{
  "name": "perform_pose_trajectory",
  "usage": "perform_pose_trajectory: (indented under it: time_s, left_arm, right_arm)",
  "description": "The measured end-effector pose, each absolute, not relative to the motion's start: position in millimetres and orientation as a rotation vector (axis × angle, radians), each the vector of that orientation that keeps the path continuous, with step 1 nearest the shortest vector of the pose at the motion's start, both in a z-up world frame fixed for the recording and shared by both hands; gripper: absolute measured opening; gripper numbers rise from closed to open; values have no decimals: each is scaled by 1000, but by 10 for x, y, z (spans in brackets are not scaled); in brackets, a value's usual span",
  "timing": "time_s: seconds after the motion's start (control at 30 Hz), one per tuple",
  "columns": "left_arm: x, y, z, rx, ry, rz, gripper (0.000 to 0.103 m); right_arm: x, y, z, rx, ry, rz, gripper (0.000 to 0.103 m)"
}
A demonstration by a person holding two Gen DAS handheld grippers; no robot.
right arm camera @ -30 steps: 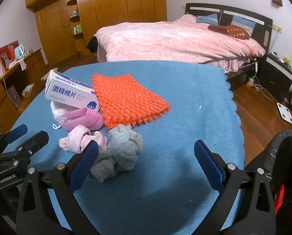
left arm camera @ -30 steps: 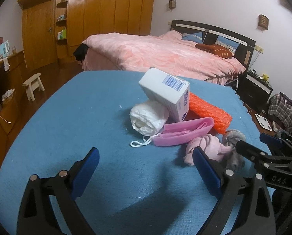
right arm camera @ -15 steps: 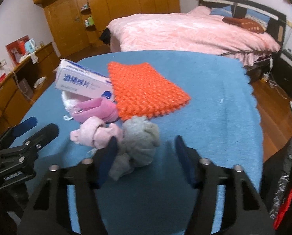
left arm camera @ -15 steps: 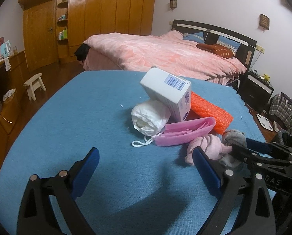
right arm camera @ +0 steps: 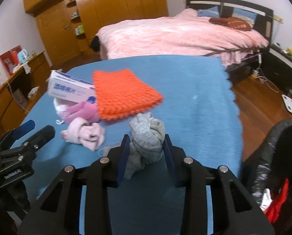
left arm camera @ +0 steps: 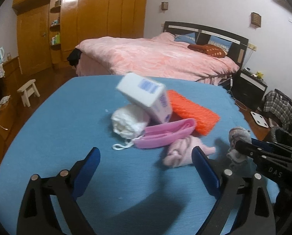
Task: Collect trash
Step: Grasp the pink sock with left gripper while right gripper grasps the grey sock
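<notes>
Left wrist view: left gripper point(left arm camera: 146, 164) spread wide above the blue desk point(left arm camera: 67, 117), nothing between its blades; right wrist view: right gripper point(right arm camera: 146, 146), just closing, pinching the grey sock bundle point(right arm camera: 147, 133) beside the pink sock point(right arm camera: 85, 133).

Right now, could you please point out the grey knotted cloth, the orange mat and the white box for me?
grey knotted cloth point(right arm camera: 147, 137), right wrist view, middle of the bundle.
orange mat point(right arm camera: 124, 94), right wrist view, centre of its bumpy top.
white box point(left arm camera: 141, 92), left wrist view, its barcode face.
</notes>
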State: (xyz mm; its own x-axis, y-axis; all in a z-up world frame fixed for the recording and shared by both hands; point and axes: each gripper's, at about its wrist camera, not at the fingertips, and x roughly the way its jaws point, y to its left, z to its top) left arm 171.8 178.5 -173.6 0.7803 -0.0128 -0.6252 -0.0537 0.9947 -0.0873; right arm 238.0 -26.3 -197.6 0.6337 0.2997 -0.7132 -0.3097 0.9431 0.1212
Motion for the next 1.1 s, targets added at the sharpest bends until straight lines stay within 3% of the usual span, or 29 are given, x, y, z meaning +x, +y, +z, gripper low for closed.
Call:
perform_pose_trajectory:
  time_s: [0.37,0.7,1.1]
  left_arm:
    - [1972,1430,-1814,-87,737,-74,72]
    - [2016,1384,-1897,-91,779,-109,38]
    - [1921,1393,-1849,-92,730,-104,33]
  right_arm:
    - [2413,-351,-2031,10,828,330,34]
    - [2428,-334,-2055,2,836,330,34]
    - [2431,-265,-2074,-37,838,319,34]
